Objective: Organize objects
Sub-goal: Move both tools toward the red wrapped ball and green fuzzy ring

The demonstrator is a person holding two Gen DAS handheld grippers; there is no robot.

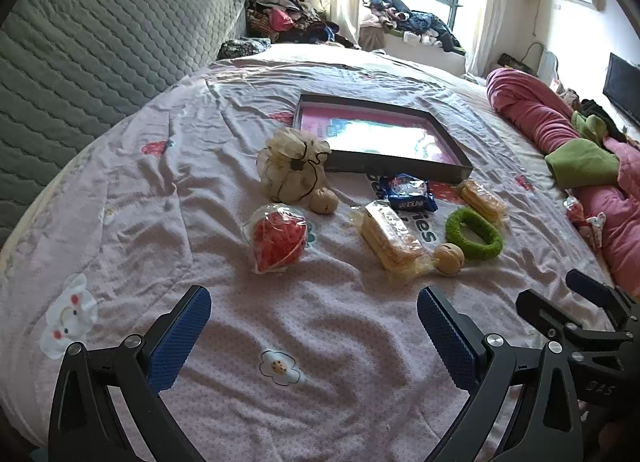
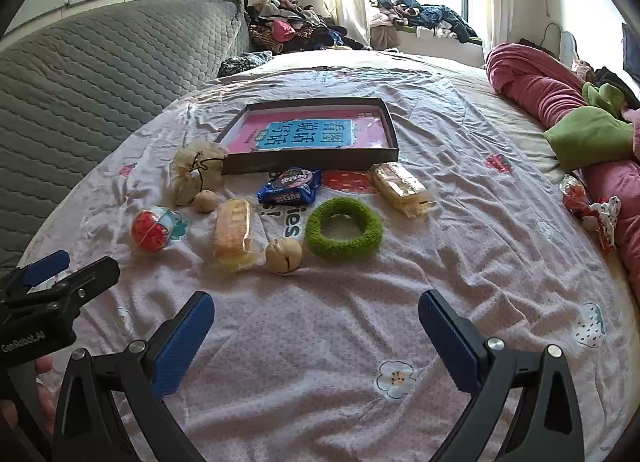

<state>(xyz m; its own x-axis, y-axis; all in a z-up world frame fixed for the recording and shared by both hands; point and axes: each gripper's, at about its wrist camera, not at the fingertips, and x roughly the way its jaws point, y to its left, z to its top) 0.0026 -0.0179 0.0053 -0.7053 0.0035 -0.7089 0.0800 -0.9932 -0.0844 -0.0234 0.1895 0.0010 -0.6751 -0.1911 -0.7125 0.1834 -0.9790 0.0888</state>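
Note:
A shallow black box (image 2: 394, 134) with a pink and blue sheet inside lies on the bed. In front of it lie a cream drawstring pouch (image 2: 196, 172), a red wrapped ball (image 2: 150, 230), two walnuts (image 2: 284, 256) (image 2: 205, 201), two yellow wafer packs (image 2: 234, 232) (image 2: 400, 184), a blue cookie pack (image 2: 290, 184) and a green fuzzy ring (image 2: 344, 230). My right gripper (image 2: 316, 326) hovers open in front of them, holding nothing. My left gripper (image 1: 314, 322) is open too, short of the red ball (image 1: 278, 238) and a wafer pack (image 1: 390, 240).
The pink printed sheet (image 2: 320, 362) covers the bed. A grey quilted headboard (image 2: 80, 74) rises on the left. A rolled pink blanket with green cloth (image 2: 576, 130) lies at the right. Clothes are piled (image 2: 288, 28) by the window. A hand shows at the right wrist view's lower left.

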